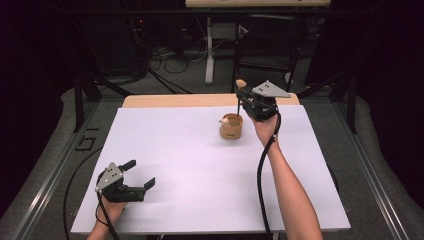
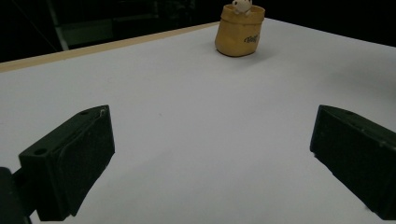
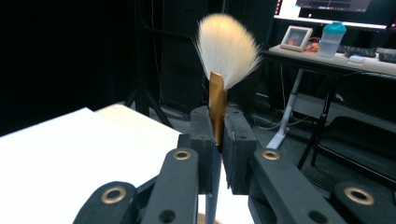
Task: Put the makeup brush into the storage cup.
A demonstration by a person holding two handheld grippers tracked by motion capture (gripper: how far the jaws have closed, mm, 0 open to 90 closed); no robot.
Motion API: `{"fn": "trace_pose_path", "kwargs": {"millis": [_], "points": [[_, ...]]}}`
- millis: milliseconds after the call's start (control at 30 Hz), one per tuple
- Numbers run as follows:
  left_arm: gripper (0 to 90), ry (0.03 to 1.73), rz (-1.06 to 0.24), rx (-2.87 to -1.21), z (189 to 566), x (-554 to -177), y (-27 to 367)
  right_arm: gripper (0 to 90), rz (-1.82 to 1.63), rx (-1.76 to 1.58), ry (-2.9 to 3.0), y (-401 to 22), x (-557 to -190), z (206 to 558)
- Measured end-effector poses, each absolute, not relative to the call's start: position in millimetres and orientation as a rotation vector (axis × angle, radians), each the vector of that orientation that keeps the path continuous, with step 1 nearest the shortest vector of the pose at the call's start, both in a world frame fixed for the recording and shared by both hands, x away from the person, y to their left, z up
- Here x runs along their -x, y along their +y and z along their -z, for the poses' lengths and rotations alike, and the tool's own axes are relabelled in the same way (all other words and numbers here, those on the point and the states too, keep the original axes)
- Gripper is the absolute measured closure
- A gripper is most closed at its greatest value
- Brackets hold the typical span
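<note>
A makeup brush (image 3: 219, 70) is being pinched between the two black jaws of the right gripper (image 1: 246, 96). The brush is being held upright, with its soft white bristles at the top and its gold band squeezed by the jaws. Its thin handle is pointing down toward a small tan pouch (image 1: 231, 127). In the high view, the brush is being held just above the pouch, near the far edge of the white table (image 1: 200, 165).

The pouch is being left standing on the table, and something small and white is poking out of its top. In the left gripper view, the pouch (image 2: 239, 30) is seen far off, near the table's far edge.

The left gripper (image 1: 140, 176) is being held low over the near left part of the table, well apart from the pouch. Its jaws are being kept spread wide, with nothing between them.
</note>
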State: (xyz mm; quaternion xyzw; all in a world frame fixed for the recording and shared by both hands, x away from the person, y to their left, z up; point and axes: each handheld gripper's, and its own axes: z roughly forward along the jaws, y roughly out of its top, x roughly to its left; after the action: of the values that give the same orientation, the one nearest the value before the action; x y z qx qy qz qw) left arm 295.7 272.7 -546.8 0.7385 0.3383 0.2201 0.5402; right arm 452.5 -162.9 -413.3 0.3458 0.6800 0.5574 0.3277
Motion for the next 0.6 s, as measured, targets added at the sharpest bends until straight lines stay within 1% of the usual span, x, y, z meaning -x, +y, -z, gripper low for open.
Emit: {"fn": "trace_pose_path", "kwargs": {"millis": [600], "points": [[0.0,0.79,-0.531,-1.761,546.8,-295.3,270.9,84.1,-1.41,-0.92,1.853,-154.5,-472.1,432.3]]}}
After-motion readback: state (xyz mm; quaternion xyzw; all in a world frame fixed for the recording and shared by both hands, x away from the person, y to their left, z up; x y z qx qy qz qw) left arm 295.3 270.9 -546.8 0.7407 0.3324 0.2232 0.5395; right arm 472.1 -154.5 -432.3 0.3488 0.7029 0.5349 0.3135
